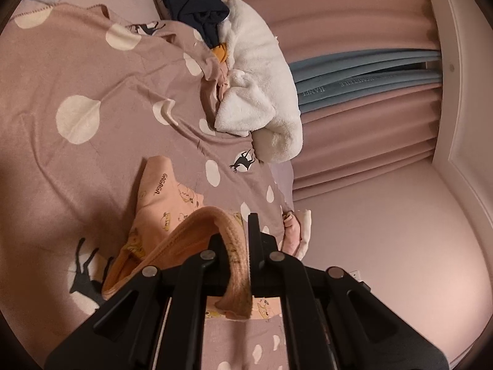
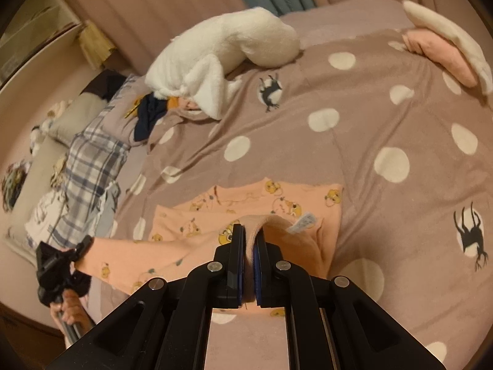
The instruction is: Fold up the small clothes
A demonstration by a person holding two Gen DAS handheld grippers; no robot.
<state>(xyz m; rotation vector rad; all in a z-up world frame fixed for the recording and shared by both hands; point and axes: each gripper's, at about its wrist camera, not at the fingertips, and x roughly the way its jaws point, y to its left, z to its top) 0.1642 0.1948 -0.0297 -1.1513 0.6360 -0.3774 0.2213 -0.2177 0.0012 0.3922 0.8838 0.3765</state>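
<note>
On dotted mauve fleece blanket (image 2: 308, 160), soft peach printed garment (image 2: 246, 197), left gripper (image 1: 235, 237) pinching its ribbed hem, right gripper (image 2: 250, 240) clamping its edge, fluffy white garment (image 2: 222, 58) beyond.

Bedroom, warm dim pinkish light.

Centred on a bed under a mauve bedspread (image 2: 308, 160) dotted with cream spots and black deer silhouettes. Behind the bedspread, pleated pink curtains (image 1: 354, 24) with a blue-grey curtain band (image 1: 363, 77) set between the pink folds. Beside the curtains, a white door frame (image 1: 443, 92) and a plain pale wall (image 1: 385, 231). At the far left end of the bedspread, a plaid blanket (image 2: 92, 166) and a beige pillow (image 2: 74, 114).
</note>
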